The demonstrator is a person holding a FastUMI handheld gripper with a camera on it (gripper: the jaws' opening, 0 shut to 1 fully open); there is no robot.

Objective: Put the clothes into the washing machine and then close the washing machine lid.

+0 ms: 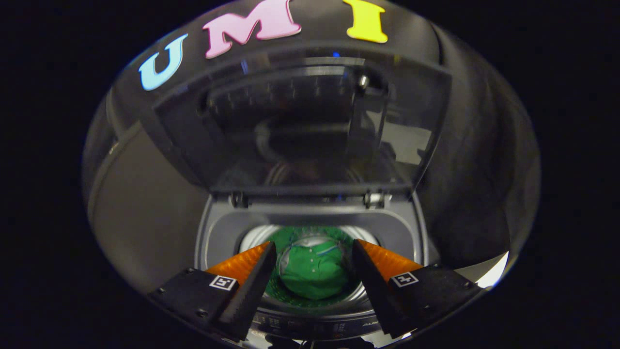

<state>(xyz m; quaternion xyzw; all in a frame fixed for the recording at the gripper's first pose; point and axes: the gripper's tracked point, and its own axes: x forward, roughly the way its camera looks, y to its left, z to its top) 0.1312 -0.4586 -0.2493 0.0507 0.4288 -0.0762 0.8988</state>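
Inside washing machine (310,228) drum: green shirt (310,274). Lid (305,121) raised. Gripper (314,254) above opening, jaws released, empty.

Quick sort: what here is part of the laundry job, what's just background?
Job:
- green garment, lying in the drum
- washing machine, top opening
- lid, raised, still to be closed
- gripper, open above the drum, holding nothing

Background:
- black booth cloth behind the machine

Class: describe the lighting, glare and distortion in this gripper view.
Gripper view: dim overall; the green shirt in the drum is best lit, seen between the open tongs; the raised transparent washing machine lid carries reflections; fisheye bends straight edges; a bright glare patch beside the right finger.
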